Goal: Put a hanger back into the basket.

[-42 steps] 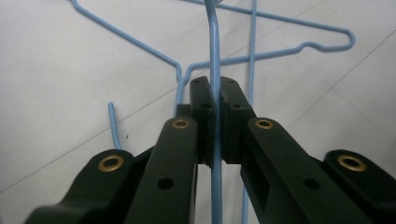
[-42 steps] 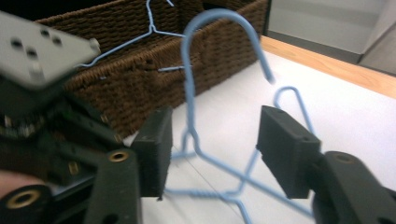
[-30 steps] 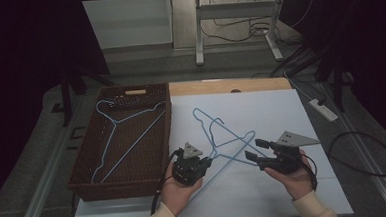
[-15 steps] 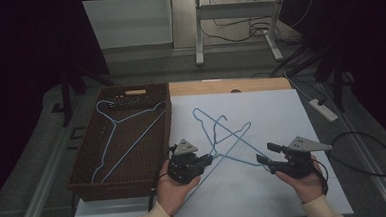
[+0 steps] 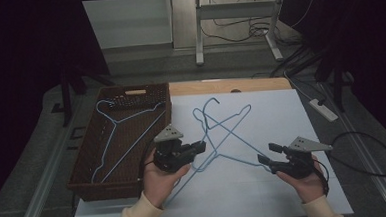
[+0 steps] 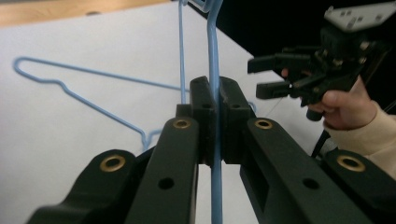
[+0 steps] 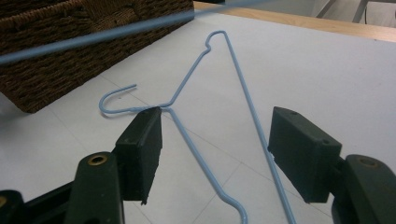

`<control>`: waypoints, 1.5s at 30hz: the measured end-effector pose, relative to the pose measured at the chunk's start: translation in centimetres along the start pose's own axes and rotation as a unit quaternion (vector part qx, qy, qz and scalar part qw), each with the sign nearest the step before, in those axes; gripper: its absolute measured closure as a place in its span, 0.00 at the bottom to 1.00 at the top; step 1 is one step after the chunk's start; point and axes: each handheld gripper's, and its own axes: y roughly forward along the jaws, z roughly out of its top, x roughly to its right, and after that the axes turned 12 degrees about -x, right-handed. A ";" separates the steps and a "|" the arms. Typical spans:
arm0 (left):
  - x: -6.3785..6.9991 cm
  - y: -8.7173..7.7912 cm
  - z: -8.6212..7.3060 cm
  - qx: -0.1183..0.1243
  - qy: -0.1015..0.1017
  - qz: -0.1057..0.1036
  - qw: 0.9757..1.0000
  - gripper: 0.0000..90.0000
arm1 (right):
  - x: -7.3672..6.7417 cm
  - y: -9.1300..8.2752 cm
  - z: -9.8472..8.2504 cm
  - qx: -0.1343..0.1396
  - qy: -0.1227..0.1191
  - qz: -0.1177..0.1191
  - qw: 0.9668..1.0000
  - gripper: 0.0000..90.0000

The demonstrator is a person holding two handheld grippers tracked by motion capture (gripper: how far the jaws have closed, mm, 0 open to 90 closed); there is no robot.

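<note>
Left gripper (image 5: 199,147) is clamped on the wire of a blue hanger (image 6: 214,70), which runs up between its closed pads. Right gripper (image 5: 264,154) stands wide apart, nothing pinched; a second blue hanger (image 7: 205,65) lies flat on the white tabletop (image 5: 276,114) just ahead of it, apparently untouched. A wicker basket (image 5: 84,164), beyond the left gripper's outer side, holds another hanger (image 5: 112,123).

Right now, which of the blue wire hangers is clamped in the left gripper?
The hanger crossing over the other on the white sheet; the left gripper is shut on its wire. The second hanger lies flat on the sheet; a third lies in the wicker basket.
</note>
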 end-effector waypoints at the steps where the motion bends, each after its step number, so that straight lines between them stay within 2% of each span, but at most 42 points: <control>1: -0.3 -0.5 0.2 0.006 -0.003 -0.002 1.000 0.96 | 0.0 0.0 0.0 0.000 0.000 -0.001 1.000 0.40; 6: -1.9 -3.0 1.0 0.028 -0.012 -0.004 1.000 0.96 | 0.1 0.1 -0.1 -0.003 0.000 -0.002 1.000 0.40; 10: -3.2 -5.1 1.2 0.042 -0.015 0.011 0.999 0.96 | 0.2 0.1 -0.1 -0.005 -0.001 -0.003 1.000 0.40; 15: -5.7 -7.9 0.8 0.055 -0.026 0.025 0.998 0.96 | 0.3 0.2 -0.1 -0.007 0.001 -0.003 1.000 0.40; 19: -7.5 -9.6 0.1 0.064 -0.031 0.041 0.997 0.96 | 0.3 0.2 -0.1 -0.008 0.002 -0.003 1.000 0.40; 23: -9.5 -11.4 -0.7 0.065 -0.030 0.072 0.995 0.96 | 0.3 0.3 -0.1 -0.010 0.002 -0.004 1.000 0.40; 27: -11.2 -12.1 -1.5 0.063 -0.036 0.087 0.994 0.96 | 0.3 0.3 -0.1 -0.012 0.001 -0.004 1.000 0.40; 32: -12.4 -12.2 -2.0 0.059 -0.039 0.097 0.993 0.96 | 0.4 0.3 -0.2 -0.011 0.002 -0.004 1.000 0.40; 33: -13.1 -12.2 -2.2 0.055 -0.043 0.102 0.992 0.96 | 0.4 0.3 -0.2 -0.012 0.003 -0.004 1.000 0.40; 35: -13.4 -12.2 -2.3 0.053 -0.046 0.103 0.992 0.96 | 0.4 0.3 -0.2 -0.012 0.003 -0.004 1.000 0.40; 38: -14.5 -12.2 -2.7 0.041 -0.052 0.111 0.992 0.96 | 0.4 0.4 -0.2 -0.013 0.002 -0.003 1.000 0.40; 45: -15.7 -12.1 -3.0 0.034 -0.054 0.116 0.991 0.96 | 0.4 0.4 -0.2 -0.015 0.001 -0.004 1.000 0.40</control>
